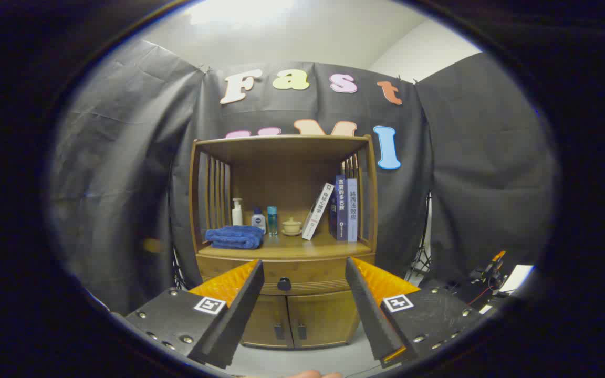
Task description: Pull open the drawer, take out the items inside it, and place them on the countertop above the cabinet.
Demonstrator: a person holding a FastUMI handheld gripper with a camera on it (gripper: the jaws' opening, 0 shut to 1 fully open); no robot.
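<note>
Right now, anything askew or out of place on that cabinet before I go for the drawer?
Nothing damaged or spilled. Only oddity: the white book leans against the upright books on the countertop. The drawer is closed, its knob ahead between the fingers of the open gripper.
</note>
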